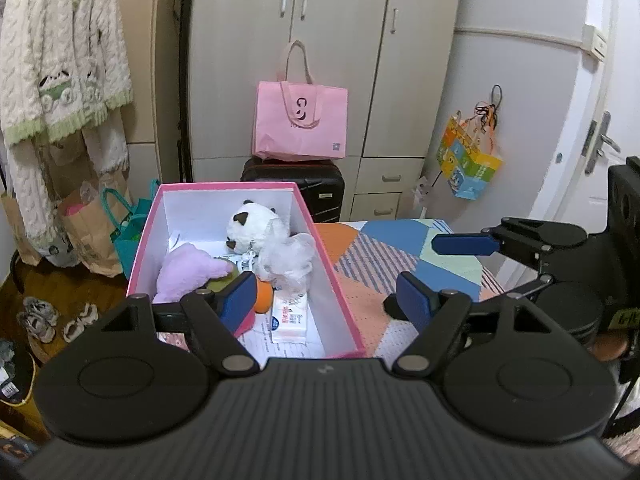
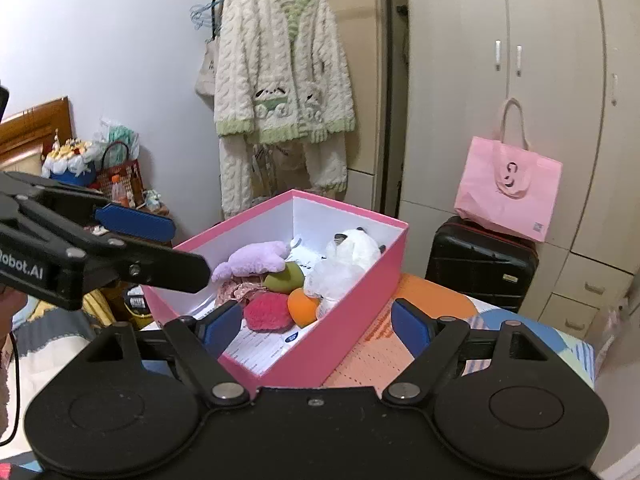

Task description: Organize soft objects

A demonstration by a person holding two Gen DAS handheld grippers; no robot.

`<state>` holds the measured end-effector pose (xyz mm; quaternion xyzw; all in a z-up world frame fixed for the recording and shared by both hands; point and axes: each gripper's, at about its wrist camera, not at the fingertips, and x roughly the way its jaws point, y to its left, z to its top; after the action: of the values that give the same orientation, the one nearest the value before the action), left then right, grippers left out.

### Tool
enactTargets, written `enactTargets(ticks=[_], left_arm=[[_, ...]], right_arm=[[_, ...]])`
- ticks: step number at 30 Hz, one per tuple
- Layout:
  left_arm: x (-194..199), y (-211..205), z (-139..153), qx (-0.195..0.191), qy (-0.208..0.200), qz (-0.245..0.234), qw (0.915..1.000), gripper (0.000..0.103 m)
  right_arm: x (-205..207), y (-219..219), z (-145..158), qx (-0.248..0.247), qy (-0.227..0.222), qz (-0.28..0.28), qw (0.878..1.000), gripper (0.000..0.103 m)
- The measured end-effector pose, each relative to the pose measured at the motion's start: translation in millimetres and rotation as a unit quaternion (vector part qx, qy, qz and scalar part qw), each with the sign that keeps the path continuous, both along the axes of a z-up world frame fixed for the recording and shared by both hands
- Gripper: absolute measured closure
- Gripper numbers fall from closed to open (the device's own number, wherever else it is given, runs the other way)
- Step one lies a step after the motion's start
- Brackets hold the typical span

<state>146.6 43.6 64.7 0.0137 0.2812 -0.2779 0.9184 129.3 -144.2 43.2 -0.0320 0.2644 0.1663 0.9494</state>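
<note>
The left gripper (image 1: 328,300) and right gripper (image 2: 316,326) both stand released, gripping nothing. The pink box (image 2: 352,312) sits just beyond and partly between each pair of jaws, holding the panda plush (image 1: 256,226), purple plush (image 1: 188,270) and orange ball (image 2: 302,306).

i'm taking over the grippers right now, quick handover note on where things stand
Left gripper: open, empty.
Right gripper: open, empty.
Pink box sits on the bed. In it: panda, purple plush, white mesh puff, green sponge, orange sponge, red puff, tissue pack.
Done: soft things look boxed.
Left: none visible outside the box; check the rest of the bed.
</note>
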Motion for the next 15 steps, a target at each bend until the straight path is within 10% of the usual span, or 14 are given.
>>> enactTargets(ticks=[15], left_arm=[[-44,-12,-7,-0.004,-0.010,-0.018,0.9998,0.006]], right_arm=[[-62,-17,-2,-0.036,-0.005,-0.091,0.995,0.001]])
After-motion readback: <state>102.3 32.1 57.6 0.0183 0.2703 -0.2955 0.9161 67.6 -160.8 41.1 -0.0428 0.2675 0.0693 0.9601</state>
